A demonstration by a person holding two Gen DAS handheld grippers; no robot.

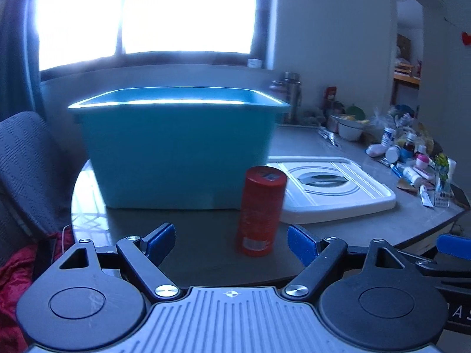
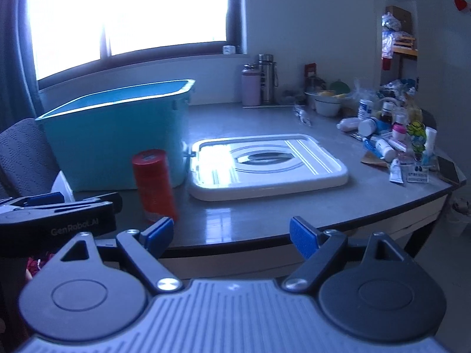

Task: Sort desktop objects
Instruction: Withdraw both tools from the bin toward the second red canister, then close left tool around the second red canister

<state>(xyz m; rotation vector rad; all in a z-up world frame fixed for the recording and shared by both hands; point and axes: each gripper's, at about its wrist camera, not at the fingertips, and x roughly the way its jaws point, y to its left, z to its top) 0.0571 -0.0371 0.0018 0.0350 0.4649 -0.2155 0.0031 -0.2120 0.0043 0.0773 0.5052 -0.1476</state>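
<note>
A red cylindrical can (image 1: 260, 210) stands upright on the grey table, just in front of a teal plastic bin (image 1: 179, 147). My left gripper (image 1: 231, 242) is open at the table's near edge; the can stands just beyond its fingertips, nearer the right one, untouched. The right wrist view shows the same can (image 2: 154, 184) at the left, beside the bin (image 2: 117, 135). My right gripper (image 2: 231, 235) is open and holds nothing, short of the table's edge. The left gripper's body (image 2: 56, 214) shows at the left of that view. Small bottles and tubes (image 2: 388, 135) are heaped at the table's right end.
The bin's white lid (image 2: 265, 164) lies flat on the table to the right of the bin. Two flasks (image 2: 260, 81) and bowls (image 2: 326, 101) stand at the back by the wall. A grey chair back (image 1: 26, 170) rises at the left, over red cloth (image 1: 14, 288).
</note>
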